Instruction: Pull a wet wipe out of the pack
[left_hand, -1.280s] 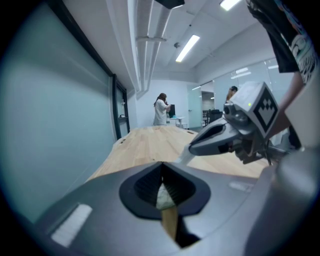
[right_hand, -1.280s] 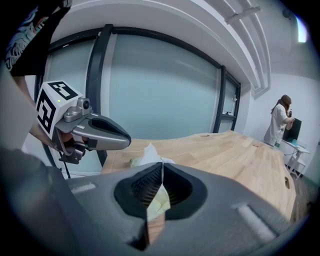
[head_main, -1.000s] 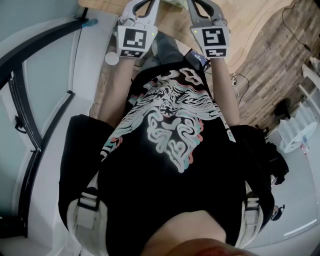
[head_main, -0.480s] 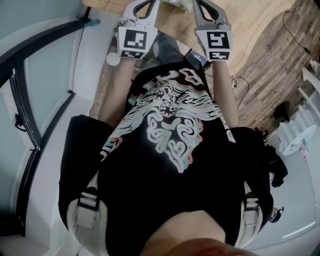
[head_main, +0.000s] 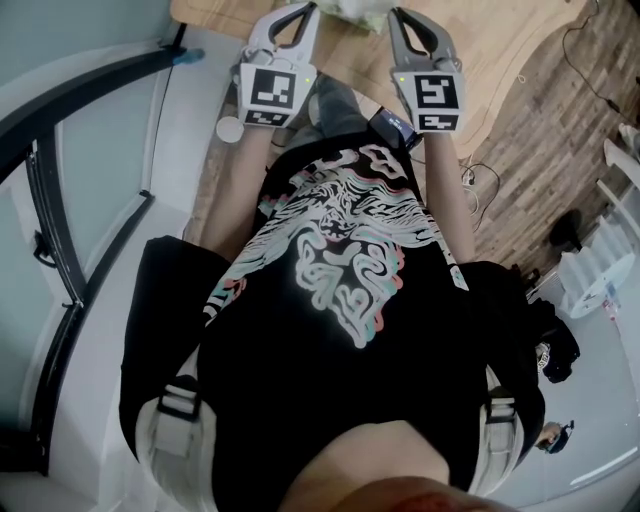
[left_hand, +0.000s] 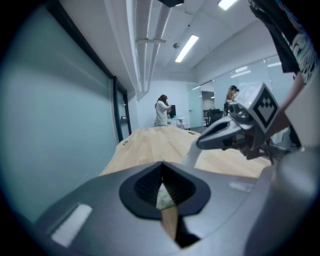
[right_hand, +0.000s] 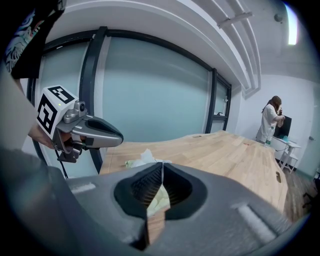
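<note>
The table is smooth matt wood, left tool and right tool matt grey plastic, wet wipe limp cloth.

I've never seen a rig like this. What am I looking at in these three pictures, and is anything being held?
No robot here: a person in a black printed T-shirt holds a grey two-jaw tool in each hand. The head view looks down from the person's head; the other two come from cameras riding on each tool, looking along its jaws. On the light wooden table lies a pale green and white wipe pack. The right tool is shut and appears to pinch a white wet wipe that trails down toward the pack. The left tool is shut too, apparently on nothing, raised near the pack.
</note>
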